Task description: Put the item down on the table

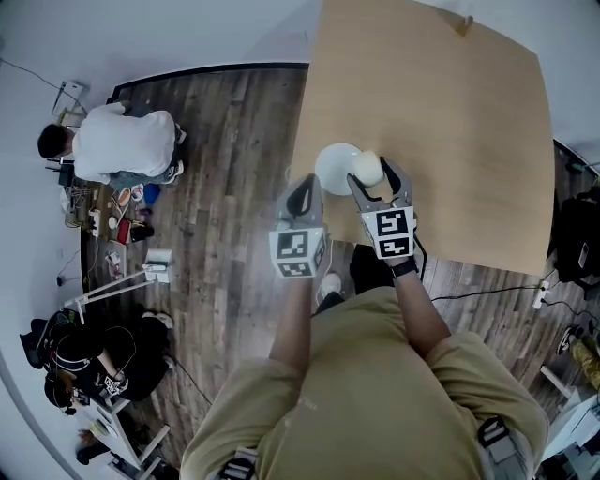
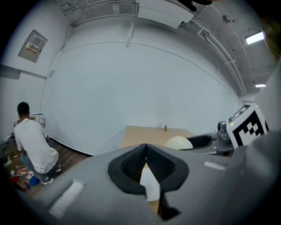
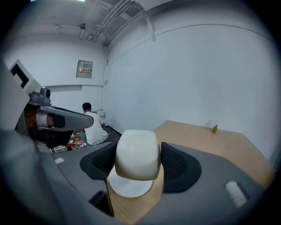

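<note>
Nearest the camera, the person's forearms reach out from a tan shirt, a marker cube on each gripper. The left gripper [image 1: 305, 190] has its jaws pressed together with nothing between them (its own view shows only a sliver of white plate and wood through the notch below the tips). It sits at the table's near edge, just left of the plate. The right gripper [image 1: 377, 183] is clamped on a cream rounded block [image 3: 137, 154], the dark ribbed pads bearing on its two sides with the jaws held fairly wide by its bulk. The block hangs over the right part of a white round plate [image 1: 330, 167]; whether it touches the plate cannot be told. The plate lies on the light wooden table [image 1: 469, 141], close to its near edge. A small brown object [image 1: 464, 23] stands at the table's far edge. Beyond, on the dark plank floor [image 1: 225, 206], a person in a white shirt [image 1: 122, 145] crouches by the pale wall.
</note>
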### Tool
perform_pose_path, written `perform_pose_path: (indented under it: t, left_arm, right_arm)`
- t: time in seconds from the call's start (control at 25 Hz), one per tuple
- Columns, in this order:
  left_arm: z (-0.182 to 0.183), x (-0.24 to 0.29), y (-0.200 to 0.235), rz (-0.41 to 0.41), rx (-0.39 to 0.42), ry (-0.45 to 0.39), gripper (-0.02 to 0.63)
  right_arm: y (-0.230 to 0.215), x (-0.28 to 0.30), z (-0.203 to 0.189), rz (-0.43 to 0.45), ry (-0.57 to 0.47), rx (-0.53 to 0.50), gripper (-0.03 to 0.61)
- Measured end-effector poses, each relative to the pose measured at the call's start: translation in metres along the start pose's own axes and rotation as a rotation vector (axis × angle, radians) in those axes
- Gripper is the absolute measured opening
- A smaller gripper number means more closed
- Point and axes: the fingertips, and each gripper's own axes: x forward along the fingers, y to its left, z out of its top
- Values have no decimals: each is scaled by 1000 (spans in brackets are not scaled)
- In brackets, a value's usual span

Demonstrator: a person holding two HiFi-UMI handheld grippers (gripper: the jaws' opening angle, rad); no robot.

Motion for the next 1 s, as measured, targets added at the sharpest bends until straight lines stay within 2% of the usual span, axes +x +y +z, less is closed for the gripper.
perform_pose_path:
  t: [0.24, 0.52, 0.76, 1.0]
  left_arm:
    - [-31, 19, 17, 38, -38, 76, 3]
    - [-55, 34, 34, 69, -71, 134, 3]
    - [-71, 37, 37, 73, -92, 176, 3]
    - [-72, 39, 33, 51, -76, 187, 3]
  right_arm:
    - [9, 48, -52, 73, 130, 19, 321]
    - [16, 104, -104, 111, 270, -16, 319]
    - [25, 131, -128, 136, 339, -54, 319]
    - [20, 143, -145, 117, 383, -81, 319]
